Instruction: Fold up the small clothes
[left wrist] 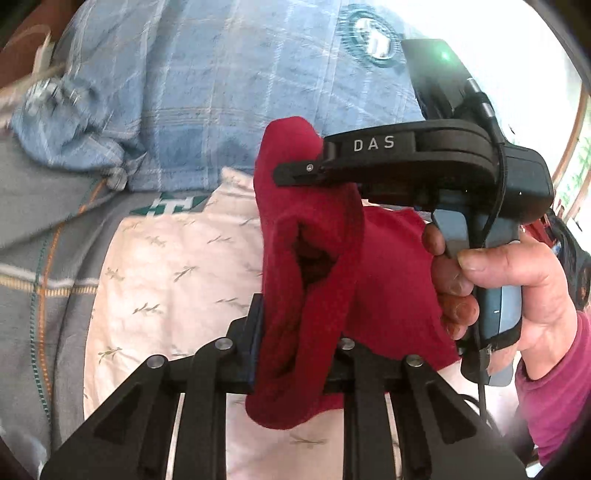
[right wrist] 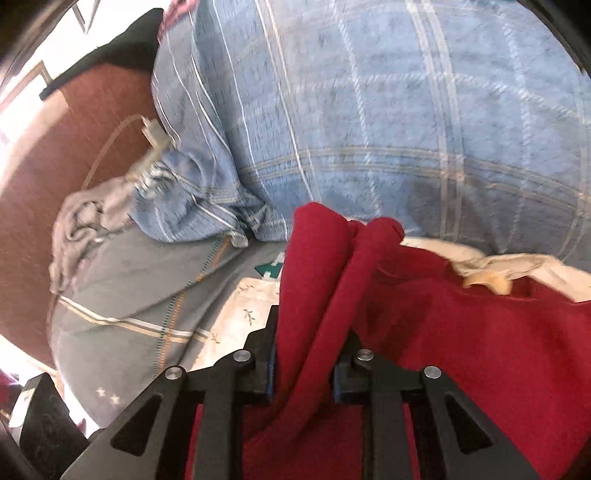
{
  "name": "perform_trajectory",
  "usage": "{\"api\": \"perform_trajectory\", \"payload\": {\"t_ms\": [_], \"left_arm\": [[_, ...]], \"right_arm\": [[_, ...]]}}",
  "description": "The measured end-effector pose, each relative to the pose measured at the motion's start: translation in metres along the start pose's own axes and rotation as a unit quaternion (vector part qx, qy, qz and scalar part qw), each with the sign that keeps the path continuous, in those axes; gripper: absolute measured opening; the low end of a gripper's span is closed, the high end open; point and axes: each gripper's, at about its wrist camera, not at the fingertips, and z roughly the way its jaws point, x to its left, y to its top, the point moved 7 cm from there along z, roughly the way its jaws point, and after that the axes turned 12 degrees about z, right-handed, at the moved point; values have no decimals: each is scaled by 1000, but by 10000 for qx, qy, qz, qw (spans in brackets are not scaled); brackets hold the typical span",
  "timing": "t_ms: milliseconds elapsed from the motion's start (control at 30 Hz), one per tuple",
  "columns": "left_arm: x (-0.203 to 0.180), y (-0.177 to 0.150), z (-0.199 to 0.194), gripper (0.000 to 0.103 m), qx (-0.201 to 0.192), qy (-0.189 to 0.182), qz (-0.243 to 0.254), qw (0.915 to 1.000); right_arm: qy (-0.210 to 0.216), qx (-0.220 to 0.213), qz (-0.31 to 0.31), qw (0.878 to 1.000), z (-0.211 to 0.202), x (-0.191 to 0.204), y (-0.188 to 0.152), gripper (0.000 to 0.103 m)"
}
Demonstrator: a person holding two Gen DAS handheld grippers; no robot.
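Left wrist: both tools (left wrist: 295, 354) (right wrist: 303, 369) clamping red garment (left wrist: 317, 258).

The red garment (left wrist: 314, 295) covers the fingertips of the left gripper (left wrist: 295, 332), and in the right wrist view it (right wrist: 406, 332) buries the right gripper (right wrist: 303, 354) the same way. Its lower part runs off the bottom edge there. The blue checked pillow (right wrist: 369, 110) and the cable plug (right wrist: 151, 133) are smeared by motion. A round emblem (left wrist: 369, 35) is too washed out to read.
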Motion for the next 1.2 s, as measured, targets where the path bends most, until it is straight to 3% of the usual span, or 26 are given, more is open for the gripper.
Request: {"api": "perform_trajectory", "payload": {"t_ms": [200, 333, 567, 600, 667, 733, 800, 900, 967, 1067, 1100, 1133, 1167, 1200], "left_arm": [[-75, 38, 2, 17, -60, -429, 527, 9977], [-135, 51, 24, 17, 7, -719, 928, 9931], [-194, 25, 92, 19, 652, -1026, 1054, 9870], [-198, 20, 101, 23, 752, -999, 1063, 9864], [-201, 15, 103, 39, 819, -1080, 1100, 9846], [-200, 14, 88, 55, 849, -1342, 1135, 9808], [-192, 14, 67, 59, 734, -1349, 1211, 9807], [-161, 17, 35, 67, 354, -937, 1389, 9852], [-133, 19, 31, 67, 193, -335, 1397, 9894], [-108, 14, 45, 67, 366, 96, 1193, 9921], [-110, 8, 49, 67, 435, 119, 1114, 9927], [-108, 3, 57, 67, 507, 111, 1049, 9931], [-106, -3, 65, 67, 610, 113, 1042, 9926], [-107, -6, 71, 67, 696, 132, 1062, 9918]], "right_arm": [[-73, -502, 121, 9986, -77, -41, 16, 20], [-326, -667, 442, 9963, -118, -100, 21, 20], [-834, -482, 1181, 9883, -111, -205, -4, 20], [-850, -401, 1295, 9871, -104, -215, -9, 21], [-839, -394, 1524, 9840, -100, -230, -14, 39], [-727, -476, 1744, 9808, -112, -233, -15, 41], [-633, -591, 1772, 9804, -130, -228, -20, 47], [-371, -842, 1660, 9818, -161, -207, -38, 67], [-269, -1014, 1533, 9826, -173, -196, -50, 70], [-270, -830, 1135, 9897, -164, -174, -61, 66], [-335, -712, 984, 9920, -156, -167, -64, 58], [-578, -561, 810, 9935, -144, -164, -70, 34], [-879, -429, 700, 9927, -136, -166, -75, 23], [-1199, -370, 595, 9903, -130, -171, -78, 20]]}}
